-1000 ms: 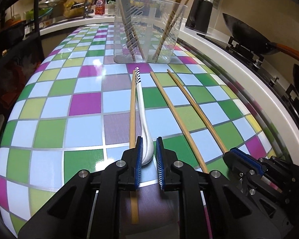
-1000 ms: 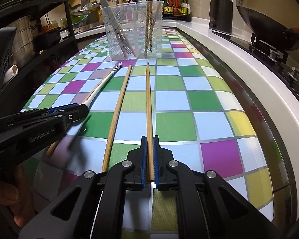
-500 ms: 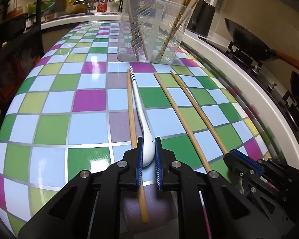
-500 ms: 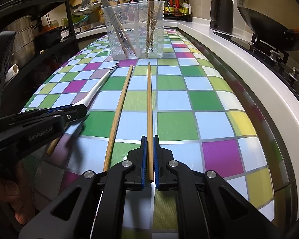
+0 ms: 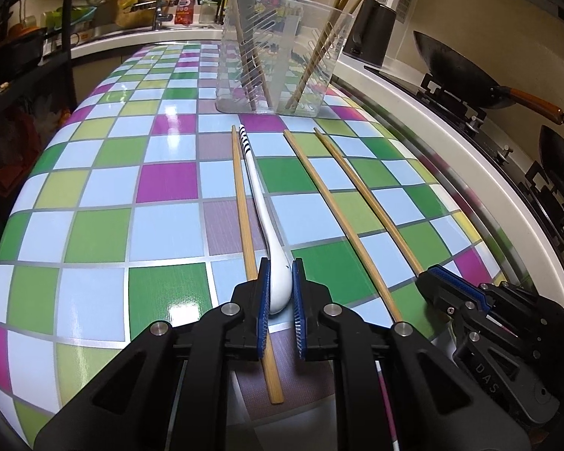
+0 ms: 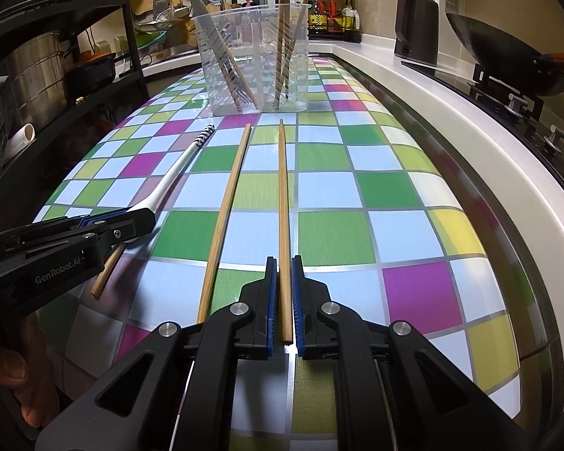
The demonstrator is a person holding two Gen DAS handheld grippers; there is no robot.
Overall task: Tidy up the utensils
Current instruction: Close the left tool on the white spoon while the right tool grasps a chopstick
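My left gripper (image 5: 281, 267) is shut on the bowl of a white spoon (image 5: 259, 203) with a striped handle tip, which lies on the checked tabletop. A wooden chopstick (image 5: 244, 221) lies just left of the spoon and runs under the left finger. My right gripper (image 6: 284, 263) is shut on the rightmost wooden chopstick (image 6: 283, 195); another chopstick (image 6: 227, 203) lies to its left. A clear plastic utensil holder (image 5: 282, 49) stands ahead with chopsticks and a fork in it; it also shows in the right wrist view (image 6: 253, 56).
A white counter edge (image 6: 470, 143) runs along the right, with a wok (image 5: 455, 71) on a stove and a black kettle (image 6: 415, 26) behind. A dark rack with pots (image 6: 37, 75) stands to the left. A sink area (image 5: 143, 11) lies at the back.
My left gripper has closed tighter on the spoon bowl. The spoon's handle has swung slightly left. My right gripper stays shut on its chopstick.
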